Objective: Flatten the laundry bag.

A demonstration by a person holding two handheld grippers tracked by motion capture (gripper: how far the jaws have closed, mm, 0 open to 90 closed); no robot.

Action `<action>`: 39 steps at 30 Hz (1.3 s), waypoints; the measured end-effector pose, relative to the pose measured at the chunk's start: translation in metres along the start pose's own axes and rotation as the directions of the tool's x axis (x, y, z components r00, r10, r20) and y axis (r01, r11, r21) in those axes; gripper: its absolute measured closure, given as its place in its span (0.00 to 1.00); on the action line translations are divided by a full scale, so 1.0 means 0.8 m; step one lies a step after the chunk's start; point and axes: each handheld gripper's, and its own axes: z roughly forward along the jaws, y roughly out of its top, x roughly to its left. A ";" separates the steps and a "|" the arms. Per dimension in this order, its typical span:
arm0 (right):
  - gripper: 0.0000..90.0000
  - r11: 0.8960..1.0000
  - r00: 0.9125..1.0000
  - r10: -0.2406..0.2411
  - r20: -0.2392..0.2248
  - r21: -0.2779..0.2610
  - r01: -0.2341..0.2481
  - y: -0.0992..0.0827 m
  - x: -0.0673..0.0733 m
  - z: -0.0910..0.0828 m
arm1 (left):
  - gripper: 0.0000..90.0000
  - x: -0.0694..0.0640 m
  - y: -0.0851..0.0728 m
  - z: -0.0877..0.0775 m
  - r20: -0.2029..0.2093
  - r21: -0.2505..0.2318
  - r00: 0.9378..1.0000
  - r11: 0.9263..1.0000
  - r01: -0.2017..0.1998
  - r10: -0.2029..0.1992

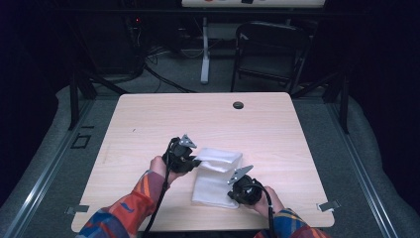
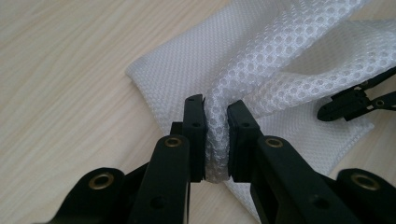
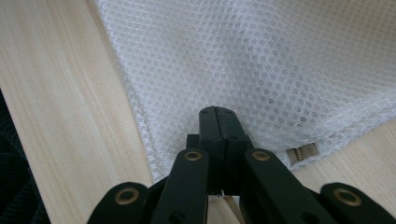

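Now, scene: a white mesh laundry bag [image 1: 214,179] lies on the light wooden counter [image 1: 148,129], near the person's edge, between the two hands.
Bag, long axis: in the high view it runs from the near edge of the counter up and away from the person, leaning slightly right at the far end.
Bag, far end: bunched and lifted off the counter, its mesh pulled into a raised fold.
Bag, near end: flat on the counter, with a small metal zipper pull [image 3: 302,152] at its hem.
Left hand-held gripper [image 2: 216,135]: jaws clamped on a gathered ridge of the mesh, the fabric squeezed between the two pads at the bag's far left part.
Right hand-held gripper [image 3: 218,122]: jaws pressed fully together on the bag's near edge; its tips rest on the mesh just beside the zipper pull, and whether they pinch a thin layer I cannot tell.
Hands: sleeves in a bright pattern come in from the bottom.
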 end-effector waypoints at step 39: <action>1.00 0.995 0.999 -0.033 -0.010 0.089 0.034 0.001 -0.006 -0.008 | 0.90 0.054 0.055 -0.029 -0.153 -0.052 0.985 0.996 0.067 -0.074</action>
